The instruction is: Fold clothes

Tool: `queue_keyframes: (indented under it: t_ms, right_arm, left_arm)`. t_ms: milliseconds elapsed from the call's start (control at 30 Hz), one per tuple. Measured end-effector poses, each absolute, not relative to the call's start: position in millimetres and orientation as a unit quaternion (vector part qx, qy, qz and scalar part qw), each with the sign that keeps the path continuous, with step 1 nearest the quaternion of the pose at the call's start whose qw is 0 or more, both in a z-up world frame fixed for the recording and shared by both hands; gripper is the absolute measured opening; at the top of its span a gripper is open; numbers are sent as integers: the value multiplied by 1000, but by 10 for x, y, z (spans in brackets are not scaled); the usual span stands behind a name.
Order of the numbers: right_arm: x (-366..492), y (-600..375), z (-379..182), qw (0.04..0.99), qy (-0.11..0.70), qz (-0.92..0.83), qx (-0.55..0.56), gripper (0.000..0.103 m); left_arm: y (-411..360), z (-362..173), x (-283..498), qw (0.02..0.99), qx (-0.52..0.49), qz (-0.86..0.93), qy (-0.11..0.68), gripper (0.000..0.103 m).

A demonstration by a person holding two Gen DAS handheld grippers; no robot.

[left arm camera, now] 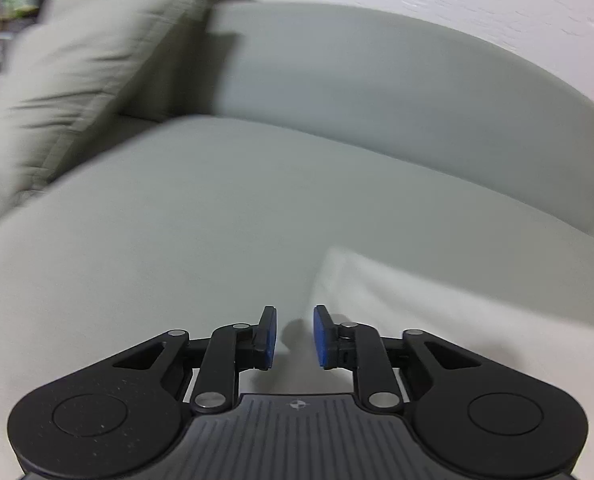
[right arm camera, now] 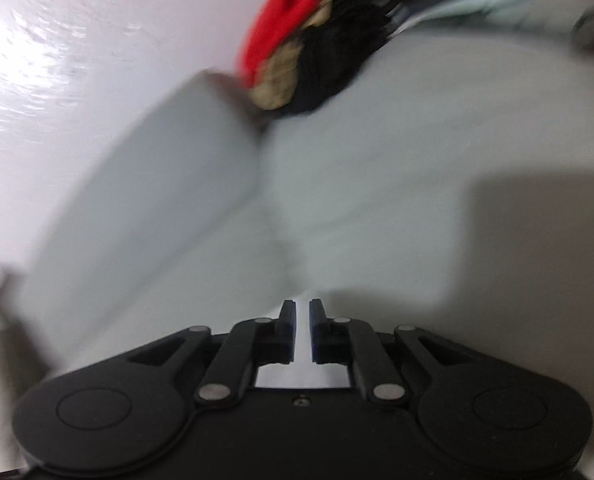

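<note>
A white garment (left arm camera: 437,320) lies spread on the grey-green sofa seat (left arm camera: 177,220), with its edge reaching the lower right of the left wrist view. My left gripper (left arm camera: 295,316) hovers just above that edge, its blue pads (left arm camera: 320,336) apart with nothing between them. In the right wrist view, my right gripper (right arm camera: 301,308) has only a narrow slit between its fingers, and nothing is pinched there. White fabric (right arm camera: 303,380) shows under it. The view is blurred.
A pale cushion (left arm camera: 77,72) leans at the left against the sofa backrest (left arm camera: 377,80). A pile of red, tan and black clothes (right arm camera: 313,48) sits at the far end of the sofa. A white wall (right arm camera: 57,40) runs behind.
</note>
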State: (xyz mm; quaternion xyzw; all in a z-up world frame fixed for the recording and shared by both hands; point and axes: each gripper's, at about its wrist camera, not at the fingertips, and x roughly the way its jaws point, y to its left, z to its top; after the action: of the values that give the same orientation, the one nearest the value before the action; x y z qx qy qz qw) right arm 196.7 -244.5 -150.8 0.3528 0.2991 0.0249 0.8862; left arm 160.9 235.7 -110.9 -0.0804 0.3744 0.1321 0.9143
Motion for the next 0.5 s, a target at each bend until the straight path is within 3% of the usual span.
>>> queue_keyframes:
  t_ms: [100, 133, 167, 333, 500]
  right_arm:
    - [2069, -2356, -1670, 863, 366, 29, 346, 9]
    - [2040, -2370, -1690, 865, 372, -5, 336, 0]
    - [1990, -2405, -1695, 868, 370, -45, 328, 0]
    - [1642, -2487, -1537, 884, 342, -92, 306, 0]
    - [1361, -2470, -1408, 894, 307, -33, 324, 16]
  left_arm:
    - [2172, -1169, 1572, 901, -25, 161, 403, 29]
    - [2147, -1162, 1545, 897, -11, 175, 405, 30]
    - [2139, -1138, 1491, 894, -7, 190, 406, 30]
    - [2243, -949, 1121, 884, -38, 255, 390, 20]
    - [2336, -737, 669, 923, -106, 172, 328, 18]
